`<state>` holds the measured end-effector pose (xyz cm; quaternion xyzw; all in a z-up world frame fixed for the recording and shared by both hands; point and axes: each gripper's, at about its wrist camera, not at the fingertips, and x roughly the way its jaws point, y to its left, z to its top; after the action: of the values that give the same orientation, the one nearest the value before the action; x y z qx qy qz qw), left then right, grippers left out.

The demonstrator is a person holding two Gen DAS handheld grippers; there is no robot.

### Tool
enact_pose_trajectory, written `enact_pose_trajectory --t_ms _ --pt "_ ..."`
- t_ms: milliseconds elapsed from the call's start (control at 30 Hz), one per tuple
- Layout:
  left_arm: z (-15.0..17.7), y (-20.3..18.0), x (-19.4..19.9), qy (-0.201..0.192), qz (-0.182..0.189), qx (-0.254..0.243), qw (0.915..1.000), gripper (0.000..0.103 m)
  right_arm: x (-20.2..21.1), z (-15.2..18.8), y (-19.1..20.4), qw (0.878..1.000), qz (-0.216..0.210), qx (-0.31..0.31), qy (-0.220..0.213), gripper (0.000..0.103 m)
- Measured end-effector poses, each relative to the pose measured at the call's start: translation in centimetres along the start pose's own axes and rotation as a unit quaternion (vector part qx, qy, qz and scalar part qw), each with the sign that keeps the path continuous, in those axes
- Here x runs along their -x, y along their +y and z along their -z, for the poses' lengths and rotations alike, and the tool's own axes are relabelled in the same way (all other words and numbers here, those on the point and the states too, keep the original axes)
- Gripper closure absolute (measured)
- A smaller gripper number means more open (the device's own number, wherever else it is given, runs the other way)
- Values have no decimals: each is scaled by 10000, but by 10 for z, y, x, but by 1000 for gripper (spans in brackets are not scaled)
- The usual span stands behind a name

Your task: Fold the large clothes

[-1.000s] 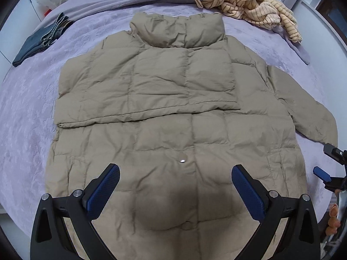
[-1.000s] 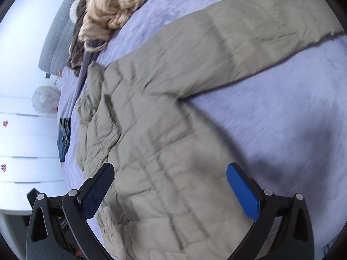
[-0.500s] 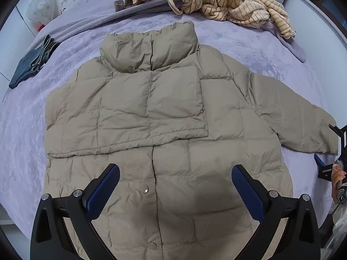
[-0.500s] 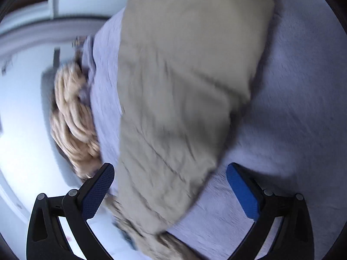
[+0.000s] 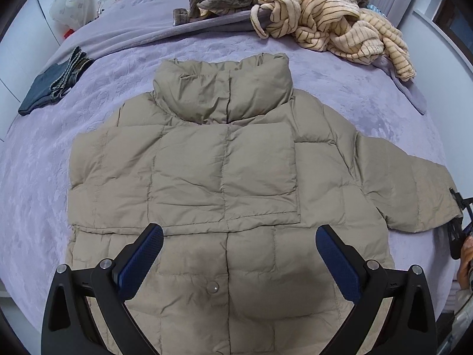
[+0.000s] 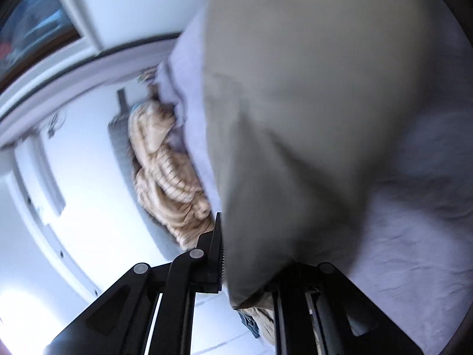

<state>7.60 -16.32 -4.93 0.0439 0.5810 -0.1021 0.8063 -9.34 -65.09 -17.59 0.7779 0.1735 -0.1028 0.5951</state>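
A tan puffer jacket [image 5: 224, 177] lies flat on the purple bed, collar at the far side. Its left sleeve is folded across the chest; its right sleeve [image 5: 414, 195] stretches out to the right. My left gripper [image 5: 239, 254] is open and empty above the lower front of the jacket. My right gripper [image 6: 251, 269] is shut on the cuff end of the right sleeve [image 6: 295, 118], which fills the blurred right wrist view. It also shows in the left wrist view [image 5: 458, 216] at the sleeve's end.
A heap of striped cream and brown clothes [image 5: 325, 20] lies at the far side of the bed [image 5: 147, 59]. Folded dark jeans [image 5: 53, 82] sit at the far left. A white wall and cabinets [image 6: 74, 207] stand beyond the bed's right edge.
My right gripper has closed on the sleeve cuff; it was open before. The left gripper has drawn back, so the collar and far clothes sit lower in its view.
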Motion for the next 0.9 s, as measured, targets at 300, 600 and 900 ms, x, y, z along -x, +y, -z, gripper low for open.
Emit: enact_pose_trajectory --t_ms 300,600,900 --pt "4 51 -10 -111 -38 301 9995 0 -91 109 140 9584 213 2616 1123 93" --pt "6 110 -28 -185 -254 376 9988 0 -198 315 105 8280 1365 4824 2512 92" --pt "16 139 -51 -117 -299 438 9985 0 -252 353 -10 7833 2679 4765 2962 92"
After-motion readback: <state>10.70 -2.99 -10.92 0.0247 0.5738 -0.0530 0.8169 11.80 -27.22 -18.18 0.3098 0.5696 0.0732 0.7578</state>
